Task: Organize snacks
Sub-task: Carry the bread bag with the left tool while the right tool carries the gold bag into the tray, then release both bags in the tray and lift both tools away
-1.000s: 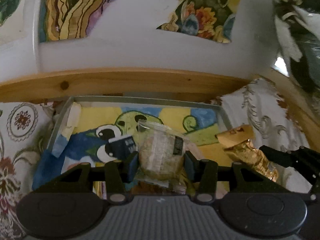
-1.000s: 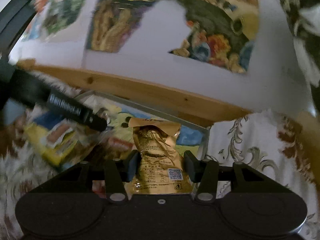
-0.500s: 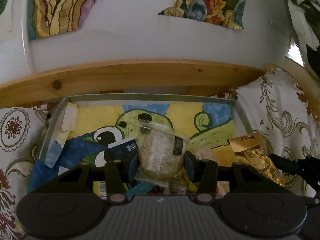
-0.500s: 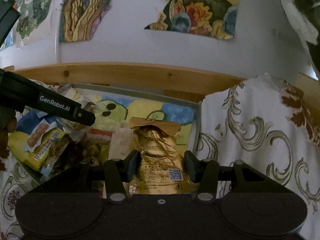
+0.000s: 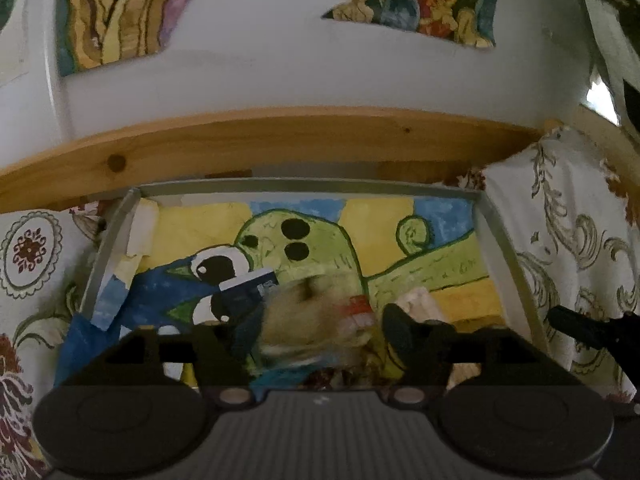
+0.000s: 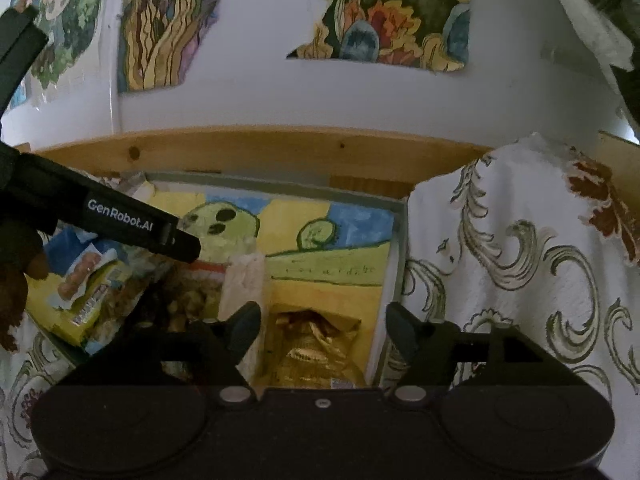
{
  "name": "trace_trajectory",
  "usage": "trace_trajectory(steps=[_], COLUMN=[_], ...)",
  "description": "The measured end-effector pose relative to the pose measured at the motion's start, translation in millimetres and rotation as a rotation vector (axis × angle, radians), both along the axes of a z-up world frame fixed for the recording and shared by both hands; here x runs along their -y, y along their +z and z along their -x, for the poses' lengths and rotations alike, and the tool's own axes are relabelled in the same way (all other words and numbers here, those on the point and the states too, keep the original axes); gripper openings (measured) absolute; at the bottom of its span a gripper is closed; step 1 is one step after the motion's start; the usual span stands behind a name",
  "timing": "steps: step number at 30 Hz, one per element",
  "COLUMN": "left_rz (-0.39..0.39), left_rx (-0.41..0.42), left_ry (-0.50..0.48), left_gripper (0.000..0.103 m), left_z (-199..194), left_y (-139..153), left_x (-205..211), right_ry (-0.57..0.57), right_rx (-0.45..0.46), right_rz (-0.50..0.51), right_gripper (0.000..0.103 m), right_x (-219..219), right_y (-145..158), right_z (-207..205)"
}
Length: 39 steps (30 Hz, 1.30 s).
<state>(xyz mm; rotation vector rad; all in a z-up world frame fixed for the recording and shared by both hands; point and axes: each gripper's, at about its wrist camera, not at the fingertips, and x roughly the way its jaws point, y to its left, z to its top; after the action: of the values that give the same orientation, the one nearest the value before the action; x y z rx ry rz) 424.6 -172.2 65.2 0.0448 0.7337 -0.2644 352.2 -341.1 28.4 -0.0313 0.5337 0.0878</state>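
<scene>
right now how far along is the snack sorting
Well along. Done: the crinkled gold foil packet lies in the grey-rimmed tray between the open right tongs, and a yellow snack bag sits at the tray's left end. In hand: nothing held firmly; the left tongs are open over a blurred clear-wrapped pastry. Left: I can't see any snacks outside the tray.

A white cloth printed with grey scrolls and dark red flowers (image 6: 520, 264) covers the surface below a pale wooden ledge (image 5: 280, 132). On the cloth sits 1 shallow grey metal tray (image 5: 504, 248), its floor painted yellow, blue and green.
</scene>
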Motion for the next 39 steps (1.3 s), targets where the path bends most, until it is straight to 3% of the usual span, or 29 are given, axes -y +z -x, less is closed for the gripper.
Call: trace_trajectory(steps=[4, 7, 9, 15, 21, 30, 39], left_rz=[0.046, 0.080, 0.091, 0.108, 0.133, 0.092, 0.070], left_rx=[0.028, 0.057, 0.084, 0.163, 0.197, 0.258, 0.319], left_ry=[0.020, 0.039, 0.049, 0.100, 0.173, 0.232, 0.254], left_gripper=[0.085, 0.090, 0.096, 0.102, 0.103, 0.103, 0.103], left_z=[8.3, 18.5, 27.5, 62.3, 105.2, 180.7, 239.6], left_y=[8.5, 15.0, 20.0, 28.8, 36.5, 45.8, 56.3], left_x=[-7.0, -13.4, -18.0, -42.6, -75.3, -117.7, -142.2], right_ry=[-0.021, -0.034, -0.033, -0.031, -0.017, 0.061, 0.102], right_rx=[0.042, 0.080, 0.095, 0.129, 0.182, 0.222, 0.246], right_rz=[-0.011, -0.022, -0.033, -0.044, -0.080, -0.115, -0.131], right_gripper=[0.078, 0.088, 0.088, 0.092, 0.095, 0.102, 0.102], right_x=[2.2, 3.3, 3.0, -1.5, -14.2, -44.4, -64.9], right_y=[10.7, 20.9, 28.0, 47.8, 64.2, 83.8, 99.6], right_z=[9.5, 18.9, 25.1, 49.0, 89.4, 147.6, 197.0])
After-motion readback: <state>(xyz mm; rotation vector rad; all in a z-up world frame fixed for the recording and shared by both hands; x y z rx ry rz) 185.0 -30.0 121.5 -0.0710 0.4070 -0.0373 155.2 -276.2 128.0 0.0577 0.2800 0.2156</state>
